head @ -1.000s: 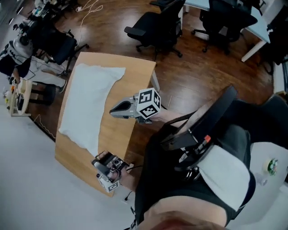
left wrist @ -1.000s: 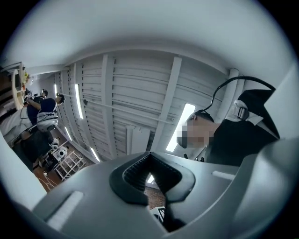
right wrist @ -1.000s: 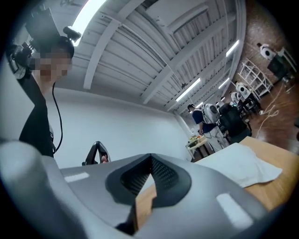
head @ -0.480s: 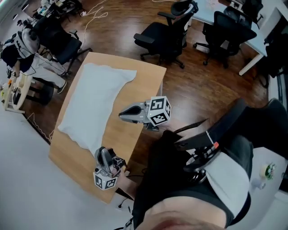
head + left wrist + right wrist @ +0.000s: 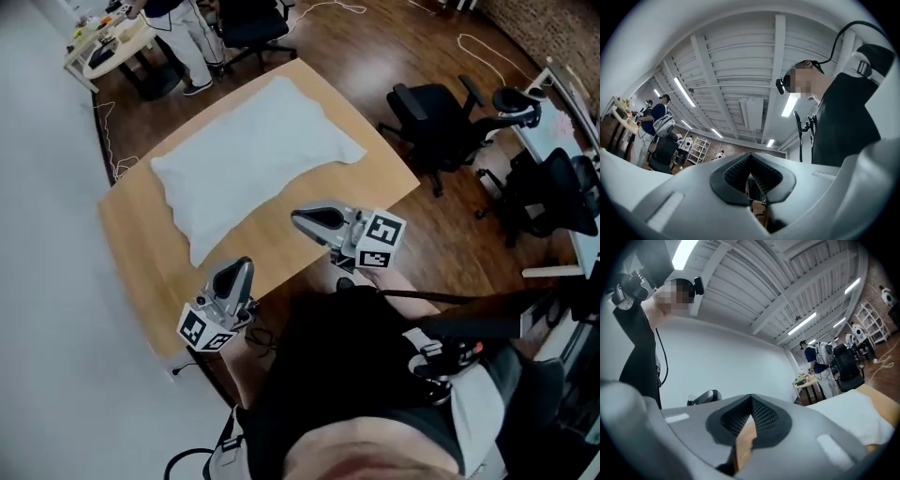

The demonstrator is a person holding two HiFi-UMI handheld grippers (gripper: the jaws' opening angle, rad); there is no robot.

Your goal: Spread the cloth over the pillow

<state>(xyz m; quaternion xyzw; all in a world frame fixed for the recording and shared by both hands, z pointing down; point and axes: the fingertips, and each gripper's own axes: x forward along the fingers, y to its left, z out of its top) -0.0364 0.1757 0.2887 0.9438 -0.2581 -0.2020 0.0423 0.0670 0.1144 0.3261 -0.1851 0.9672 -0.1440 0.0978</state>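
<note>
Open-plan workshop-style office: black swivel chairs (image 5: 439, 129) on a dark wood floor (image 5: 403, 47), loose cables (image 5: 487, 58), a brick wall (image 5: 530, 21), metal shelving (image 5: 871, 320), and ceiling strip lights (image 5: 806, 323).

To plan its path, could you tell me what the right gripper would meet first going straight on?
Probably the near edge of the white cloth; the right gripper seems raised, so it may pass above.
</note>
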